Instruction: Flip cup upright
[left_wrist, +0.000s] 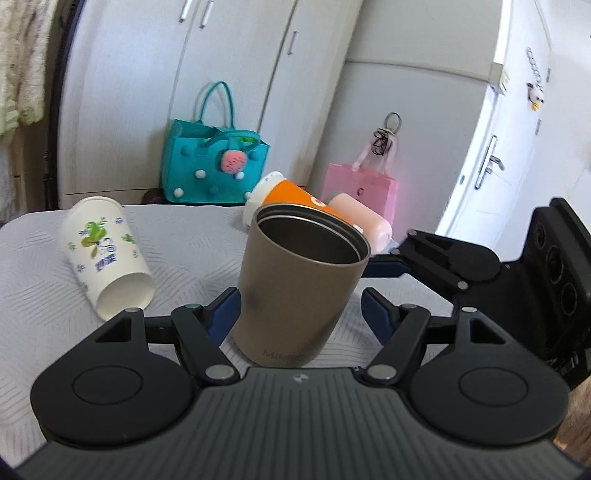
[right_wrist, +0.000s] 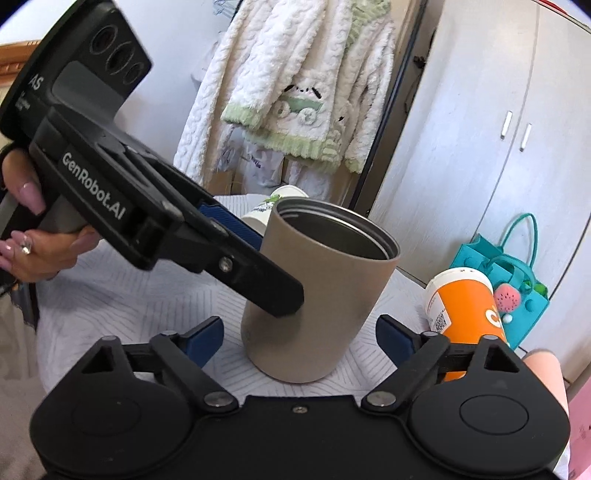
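Two spread-wide grippers, left (left_wrist: 299, 314), right (right_wrist: 297, 341), flanking upright matte cylindrical tumbler (left_wrist: 299, 288)

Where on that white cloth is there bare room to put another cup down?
Bare cloth lies between the fallen paper cup and the tan tumbler. Behind the tumbler it is crowded: orange cup and pink bottle.

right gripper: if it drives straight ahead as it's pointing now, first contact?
Most likely the tan metal cup, standing upright between the open fingers of the right gripper. The left gripper already flanks that cup from the side, so depth permitting, contact there follows.
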